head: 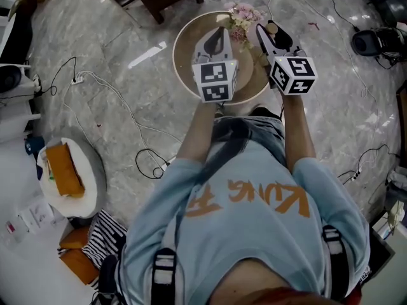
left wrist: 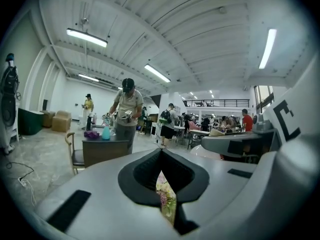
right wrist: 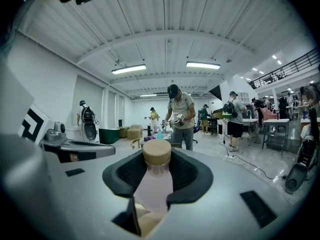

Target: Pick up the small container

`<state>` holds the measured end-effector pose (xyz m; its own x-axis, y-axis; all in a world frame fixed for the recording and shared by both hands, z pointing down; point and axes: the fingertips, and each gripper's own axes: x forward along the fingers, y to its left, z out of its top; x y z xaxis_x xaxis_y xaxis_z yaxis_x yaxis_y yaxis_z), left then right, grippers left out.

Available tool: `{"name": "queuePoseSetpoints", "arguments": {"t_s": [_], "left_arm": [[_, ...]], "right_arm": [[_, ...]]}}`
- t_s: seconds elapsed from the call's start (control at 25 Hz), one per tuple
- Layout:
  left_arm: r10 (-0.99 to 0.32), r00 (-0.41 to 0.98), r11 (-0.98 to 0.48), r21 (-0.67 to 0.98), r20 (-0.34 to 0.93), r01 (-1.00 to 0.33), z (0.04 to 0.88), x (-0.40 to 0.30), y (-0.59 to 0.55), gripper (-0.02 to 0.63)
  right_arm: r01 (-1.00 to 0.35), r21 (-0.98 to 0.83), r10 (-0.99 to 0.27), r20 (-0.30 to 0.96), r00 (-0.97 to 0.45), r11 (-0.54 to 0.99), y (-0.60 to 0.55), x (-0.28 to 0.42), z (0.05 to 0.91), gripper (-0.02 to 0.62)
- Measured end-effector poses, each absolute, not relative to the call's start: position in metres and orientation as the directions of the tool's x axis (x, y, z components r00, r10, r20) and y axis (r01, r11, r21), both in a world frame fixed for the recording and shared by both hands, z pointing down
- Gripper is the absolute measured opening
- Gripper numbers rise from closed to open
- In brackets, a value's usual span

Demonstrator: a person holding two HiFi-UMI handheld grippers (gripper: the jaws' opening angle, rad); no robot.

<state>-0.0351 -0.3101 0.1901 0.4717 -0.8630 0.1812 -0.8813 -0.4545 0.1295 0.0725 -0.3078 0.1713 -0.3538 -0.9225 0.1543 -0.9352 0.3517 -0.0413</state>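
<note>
While pinching pink wood-capped bottle centred between right gripper jaws, long axis along them, cap forward, just lift; leave left gripper aside, jaws pressed together on nothing.

veined grey marble floor – white ribbed ceiling, long strip lights, a dark wooden desk.
</note>
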Motion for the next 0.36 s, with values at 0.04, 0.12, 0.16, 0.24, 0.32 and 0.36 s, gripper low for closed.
{"name": "queuePoseSetpoints", "arguments": {"t_s": [0.04, 0.12, 0.16, 0.24, 0.32, 0.36], "left_arm": [[-0.864, 0.47, -0.453, 0.129, 0.181, -0.882, 0.1912, -0.0359, -0.3109, 0.023], [-0.865, 0.468, -0.451, 0.126, 0.181, -0.884, 0.1934, -0.0373, -0.3131, 0.023], [-0.866, 0.466, -0.45, 0.123, 0.182, -0.884, 0.1944, -0.0377, -0.3141, 0.023], [-0.866, 0.463, -0.449, 0.118, 0.186, -0.886, 0.1963, -0.0381, -0.3157, 0.023], [-0.867, 0.461, -0.447, 0.114, 0.189, -0.887, 0.198, -0.0382, -0.317, 0.023], [-0.867, 0.461, -0.447, 0.113, 0.189, -0.888, 0.1986, -0.0382, -0.3176, 0.023]], "right_arm": [[-0.934, -0.041, -0.922, 0.154, -0.356, 0.354, -0.3086, 0.0714, 0.172, 0.147], [-0.933, -0.042, -0.921, 0.15, -0.36, 0.358, -0.3106, 0.0696, 0.1732, 0.147], [-0.933, -0.042, -0.921, 0.148, -0.361, 0.359, -0.3116, 0.0692, 0.1734, 0.147], [-0.933, -0.044, -0.921, 0.144, -0.361, 0.358, -0.3127, 0.0693, 0.1733, 0.147], [-0.932, -0.044, -0.922, 0.14, -0.361, 0.359, -0.3134, 0.0698, 0.1729, 0.147], [-0.932, -0.044, -0.922, 0.138, -0.362, 0.359, -0.3136, 0.07, 0.1726, 0.147]]}}
